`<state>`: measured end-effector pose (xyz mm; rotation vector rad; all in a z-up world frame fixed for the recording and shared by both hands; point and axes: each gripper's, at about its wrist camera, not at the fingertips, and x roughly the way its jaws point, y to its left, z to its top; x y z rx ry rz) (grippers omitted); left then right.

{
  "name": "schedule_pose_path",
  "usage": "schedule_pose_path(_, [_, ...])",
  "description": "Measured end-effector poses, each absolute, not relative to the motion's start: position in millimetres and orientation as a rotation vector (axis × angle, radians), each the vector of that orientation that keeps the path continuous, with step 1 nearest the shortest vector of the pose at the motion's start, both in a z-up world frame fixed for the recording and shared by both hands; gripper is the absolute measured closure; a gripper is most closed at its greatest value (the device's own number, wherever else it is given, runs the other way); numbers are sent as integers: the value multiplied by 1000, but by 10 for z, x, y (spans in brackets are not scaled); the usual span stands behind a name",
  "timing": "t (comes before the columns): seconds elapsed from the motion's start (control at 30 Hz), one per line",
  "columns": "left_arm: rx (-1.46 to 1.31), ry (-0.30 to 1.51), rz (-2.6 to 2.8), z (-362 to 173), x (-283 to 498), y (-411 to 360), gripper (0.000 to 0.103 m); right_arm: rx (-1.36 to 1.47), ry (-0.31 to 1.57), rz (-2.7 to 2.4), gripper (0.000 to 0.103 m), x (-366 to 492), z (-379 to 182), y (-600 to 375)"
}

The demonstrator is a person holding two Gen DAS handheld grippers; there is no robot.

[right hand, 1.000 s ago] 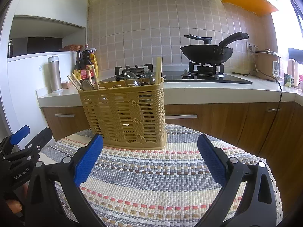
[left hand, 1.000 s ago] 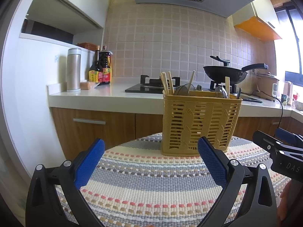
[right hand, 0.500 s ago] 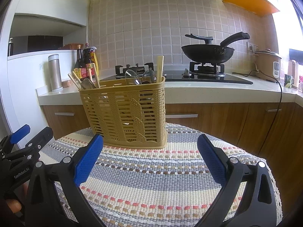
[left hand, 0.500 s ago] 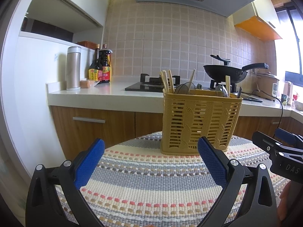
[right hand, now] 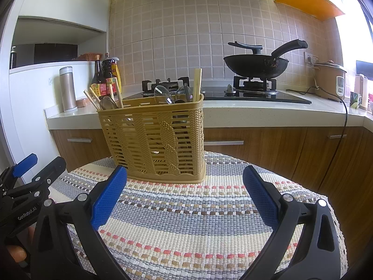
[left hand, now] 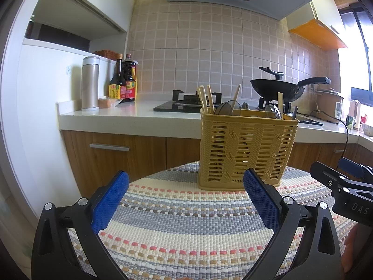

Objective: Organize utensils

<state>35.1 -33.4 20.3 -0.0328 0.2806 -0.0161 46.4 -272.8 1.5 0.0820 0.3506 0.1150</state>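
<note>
A yellow plastic utensil basket point(left hand: 247, 149) stands on the far side of a round table with a striped woven cloth point(left hand: 186, 224). Wooden chopsticks point(left hand: 206, 101), spoons point(left hand: 227, 108) and other utensils stick out of its top. The basket also shows in the right wrist view point(right hand: 155, 142), with chopsticks point(right hand: 197, 85) and spoons point(right hand: 163, 94) in it. My left gripper point(left hand: 185, 200) is open and empty, low over the cloth in front of the basket. My right gripper point(right hand: 184, 197) is open and empty, beside it on the right.
Behind the table runs a kitchen counter point(left hand: 130, 114) with a gas hob point(right hand: 233, 93), a black wok point(right hand: 255, 64), a steel flask point(left hand: 89, 84), sauce bottles point(left hand: 123, 80) and a rice cooker point(right hand: 329, 80). Wooden cabinets point(right hand: 279, 149) stand below.
Both grippers have dropped slightly, so the basket sits a little higher in both views. The jaws stay open and empty.
</note>
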Motion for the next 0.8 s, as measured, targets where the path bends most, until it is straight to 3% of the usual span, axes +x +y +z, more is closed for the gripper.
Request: schedule_pose_path(0.8, [-31, 285, -20, 188, 362, -346, 8, 77, 351, 120, 8, 465, 8, -2718])
